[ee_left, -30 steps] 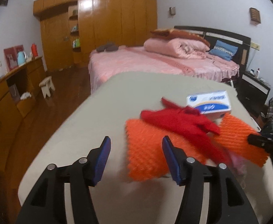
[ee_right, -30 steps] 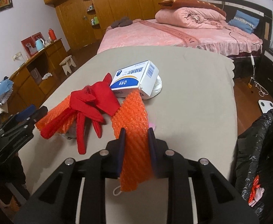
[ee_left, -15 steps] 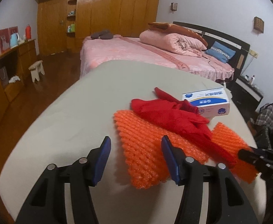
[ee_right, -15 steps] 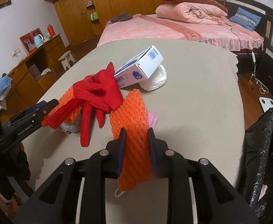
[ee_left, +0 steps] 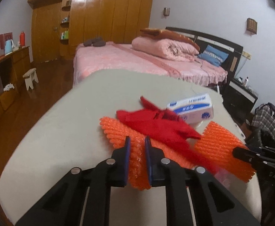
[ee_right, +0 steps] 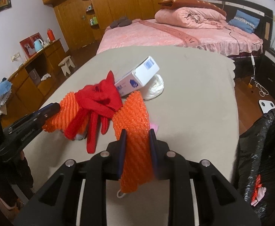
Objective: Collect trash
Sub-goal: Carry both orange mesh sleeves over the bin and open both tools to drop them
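now both grippers (ee_left: 136,145) (ee_right: 137,138) pinch orange foam net (ee_right: 135,116)

An orange foam net sheet (ee_right: 135,130) is being pinched between the pads of the right gripper (ee_right: 137,141), its far end lying on the beige table (ee_right: 193,98). A red glove (ee_right: 99,101) is being carried on top of the sheet, and a white and blue box (ee_right: 137,77) is being propped up behind it. The sheet's left end is being clamped by the left gripper (ee_right: 52,110). A black trash bag (ee_right: 265,150) is being shown at right.
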`<state>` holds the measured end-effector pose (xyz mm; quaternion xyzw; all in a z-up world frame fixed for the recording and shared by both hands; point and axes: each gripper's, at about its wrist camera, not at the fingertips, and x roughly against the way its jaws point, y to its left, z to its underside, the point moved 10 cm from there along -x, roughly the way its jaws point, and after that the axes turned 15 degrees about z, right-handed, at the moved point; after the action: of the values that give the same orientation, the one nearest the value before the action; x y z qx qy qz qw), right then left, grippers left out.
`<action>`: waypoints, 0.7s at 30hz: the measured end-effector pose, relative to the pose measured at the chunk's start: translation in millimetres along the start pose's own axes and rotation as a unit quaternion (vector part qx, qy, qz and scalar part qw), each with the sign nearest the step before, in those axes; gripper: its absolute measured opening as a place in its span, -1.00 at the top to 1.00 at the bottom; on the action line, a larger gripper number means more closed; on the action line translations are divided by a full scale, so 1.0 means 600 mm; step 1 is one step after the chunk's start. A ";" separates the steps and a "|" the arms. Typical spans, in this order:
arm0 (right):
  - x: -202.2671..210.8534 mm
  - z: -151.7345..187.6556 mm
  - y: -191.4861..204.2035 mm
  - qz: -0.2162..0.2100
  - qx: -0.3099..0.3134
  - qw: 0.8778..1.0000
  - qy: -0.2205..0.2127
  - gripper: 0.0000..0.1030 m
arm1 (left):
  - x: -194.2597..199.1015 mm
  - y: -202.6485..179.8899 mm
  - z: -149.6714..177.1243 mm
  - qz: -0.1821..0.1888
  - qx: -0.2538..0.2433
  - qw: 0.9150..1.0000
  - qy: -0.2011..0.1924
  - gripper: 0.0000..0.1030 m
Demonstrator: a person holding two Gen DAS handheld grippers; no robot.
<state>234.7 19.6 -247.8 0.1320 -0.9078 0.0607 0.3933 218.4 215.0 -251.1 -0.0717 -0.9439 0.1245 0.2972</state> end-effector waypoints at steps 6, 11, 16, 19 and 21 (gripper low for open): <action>0.034 -0.030 -0.010 -0.003 -0.008 1.000 -0.026 0.56 | 0.029 -0.038 -0.048 0.014 -0.015 0.999 -0.035 0.73; 0.063 -0.048 -0.024 -0.005 -0.016 0.999 -0.045 0.56 | 0.052 -0.082 -0.081 0.035 -0.031 0.997 -0.059 0.73; 0.094 -0.060 -0.054 0.000 -0.033 0.998 -0.061 0.56 | 0.073 -0.132 -0.099 0.055 -0.049 0.994 -0.075 0.73; 0.115 -0.065 -0.077 0.008 -0.041 0.997 -0.072 0.56 | 0.082 -0.161 -0.108 0.067 -0.058 0.993 -0.082 0.73; 0.128 -0.068 -0.092 0.014 -0.047 0.996 -0.078 0.56 | 0.087 -0.181 -0.115 0.077 -0.064 0.991 -0.087 0.73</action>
<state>229.1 -39.4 -163.4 0.1051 -0.9393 0.0128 0.3263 209.6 134.8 -137.9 -0.1523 -0.9639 0.0922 0.1981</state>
